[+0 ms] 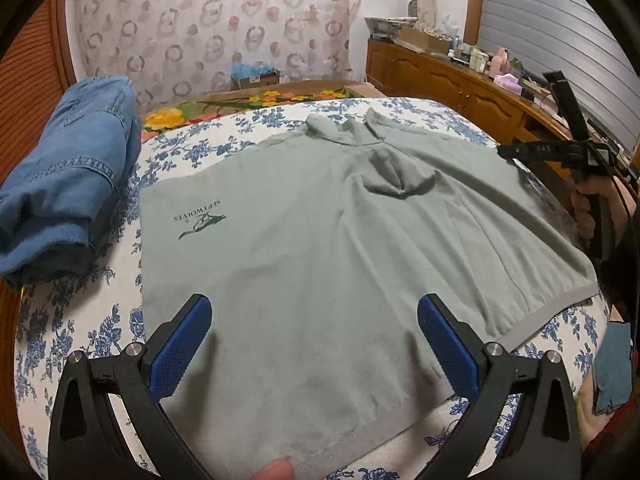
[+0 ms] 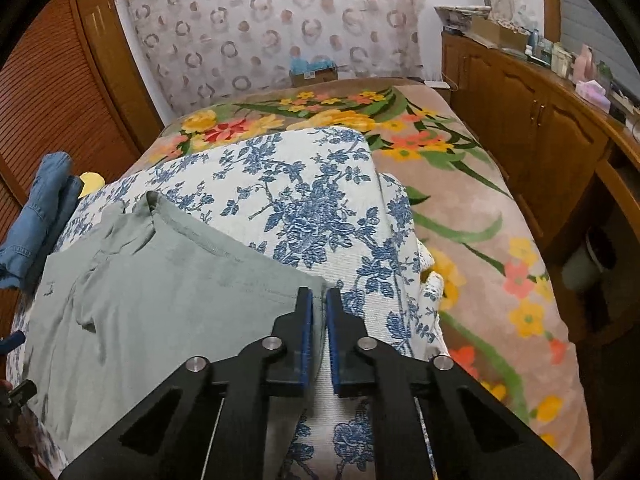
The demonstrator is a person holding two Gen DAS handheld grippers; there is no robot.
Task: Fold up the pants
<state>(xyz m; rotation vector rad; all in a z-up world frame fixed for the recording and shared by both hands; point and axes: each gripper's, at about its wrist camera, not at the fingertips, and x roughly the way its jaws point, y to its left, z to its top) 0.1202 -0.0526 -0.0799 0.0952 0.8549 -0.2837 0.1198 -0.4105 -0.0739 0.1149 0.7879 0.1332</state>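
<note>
Grey-green pants point(image 1: 320, 220) with a dark green logo point(image 1: 200, 220) lie spread flat on a blue-flowered white cloth point(image 1: 80, 320). My left gripper point(image 1: 316, 308) is open wide over the near part of the pants, its blue pads point(image 1: 180, 348) on either side and nothing clamped. In the right wrist view the pants point(image 2: 160, 300) lie to the left. My right gripper point(image 2: 319, 308) is shut on their right corner, with fabric pinched between the blue pads. The left wrist view shows the right gripper point(image 1: 505, 151) at the garment's far right edge, held by a hand point(image 1: 588, 208).
Folded blue jeans point(image 1: 68, 176) sit at the left edge of the bed, seen also as jeans point(image 2: 36, 216) in the right wrist view. A flowered blanket point(image 2: 480, 200) covers the bed on the right. A cluttered wooden cabinet point(image 2: 520, 100) lines the right wall. A fingertip point(image 1: 276, 470) shows at the bottom.
</note>
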